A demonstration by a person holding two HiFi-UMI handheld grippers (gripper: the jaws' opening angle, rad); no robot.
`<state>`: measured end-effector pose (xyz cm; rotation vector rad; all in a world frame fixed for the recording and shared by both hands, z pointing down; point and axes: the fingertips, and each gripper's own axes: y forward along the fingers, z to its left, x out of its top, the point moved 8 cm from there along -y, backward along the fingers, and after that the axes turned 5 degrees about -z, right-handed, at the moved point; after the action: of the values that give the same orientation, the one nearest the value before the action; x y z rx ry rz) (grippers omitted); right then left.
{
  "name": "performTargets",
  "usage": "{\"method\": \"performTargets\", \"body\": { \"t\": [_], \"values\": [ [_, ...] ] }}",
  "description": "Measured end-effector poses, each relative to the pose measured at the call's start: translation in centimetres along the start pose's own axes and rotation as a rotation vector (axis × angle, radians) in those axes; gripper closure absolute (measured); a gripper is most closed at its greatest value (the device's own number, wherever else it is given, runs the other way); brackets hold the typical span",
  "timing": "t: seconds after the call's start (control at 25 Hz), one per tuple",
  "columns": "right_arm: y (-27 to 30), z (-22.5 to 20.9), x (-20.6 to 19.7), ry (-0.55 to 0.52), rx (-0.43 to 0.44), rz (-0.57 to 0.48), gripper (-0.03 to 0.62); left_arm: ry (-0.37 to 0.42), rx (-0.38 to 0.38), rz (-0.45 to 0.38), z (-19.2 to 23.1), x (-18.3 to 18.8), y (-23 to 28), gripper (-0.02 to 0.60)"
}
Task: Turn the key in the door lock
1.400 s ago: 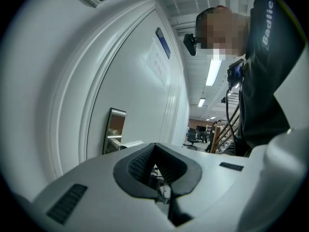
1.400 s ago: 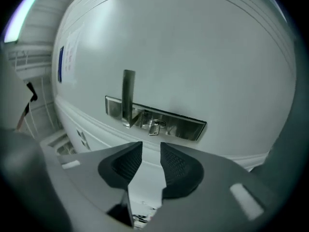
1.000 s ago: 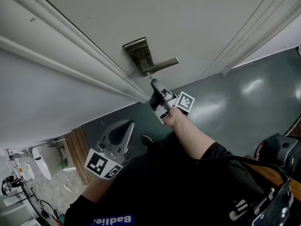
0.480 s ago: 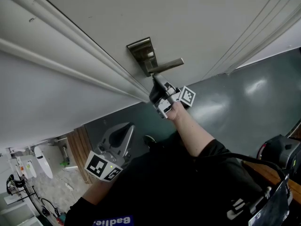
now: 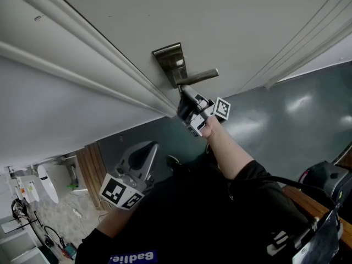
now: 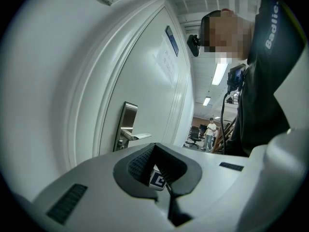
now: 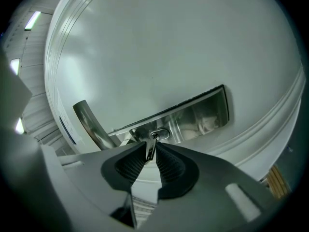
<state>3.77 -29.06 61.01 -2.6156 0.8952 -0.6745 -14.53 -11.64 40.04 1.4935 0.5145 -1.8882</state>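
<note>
Key gripped, turn apparently still to come: the right claw (image 7: 149, 151) reaches up to the white door (image 5: 231, 21). Its jaws, which have just been closing, are pinched narrow on the head of the key (image 7: 151, 142). The key sits in the keyhole (image 7: 159, 134) of the brushed-metal lock plate (image 7: 203, 115), just below the lever handle (image 5: 199, 77), with its shaft running straight from the pads into the cylinder.

The left claw (image 5: 149, 148) hangs low and well back from the door. Its jaws are together with nothing between them, and it takes no part in the work.

Reaching the lock and taking hold of the key look finished. Nothing shows whether the cylinder has rotated at all, since the bolt and the door edge are out of sight and the handle lies level and untouched. On this evidence the twist of the wrist is most likely what remains. The thin key head in ridged pads could slip if the grip is off-centre when the turn comes.
</note>
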Motion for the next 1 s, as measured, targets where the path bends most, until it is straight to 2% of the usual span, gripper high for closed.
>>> {"method": "performTargets", "body": {
  "t": [0.12, 0.2, 0.6, 0.68, 0.76, 0.84, 1.0],
  "values": [
    [0.1, 0.2, 0.0, -0.007, -0.015, 0.009, 0.533, -0.008, 0.006, -0.001, 0.1, -0.2, 0.0, 0.588],
    [0.2, 0.6, 0.0, -0.053, -0.042, 0.014, 0.551, -0.011, 0.010, -0.001, 0.3, -0.3, 0.0, 0.588],
    [0.7, 3.0, -0.4, -0.432, -0.224, 0.023, 0.557, -0.014, 0.019, -0.017, 0.7, -0.5, -0.2, 0.588],
    [0.5, 3.1, -0.5, -0.455, -0.247, 0.002, 0.557, -0.016, 0.015, -0.016, 0.6, -0.6, -0.4, 0.588],
    [0.4, 3.0, -0.5, -0.435, -0.268, -0.008, 0.557, -0.016, 0.014, -0.015, 0.5, -0.6, -0.7, 0.588],
    [0.5, 3.3, -0.5, -0.441, -0.296, 0.014, 0.556, -0.019, 0.018, -0.016, 0.6, -0.7, -1.1, 0.588],
    [1.0, 4.6, -0.7, -0.619, -0.394, 0.076, 0.553, -0.029, 0.027, -0.032, 0.8, -0.8, -1.7, 0.588]
  ]
}}
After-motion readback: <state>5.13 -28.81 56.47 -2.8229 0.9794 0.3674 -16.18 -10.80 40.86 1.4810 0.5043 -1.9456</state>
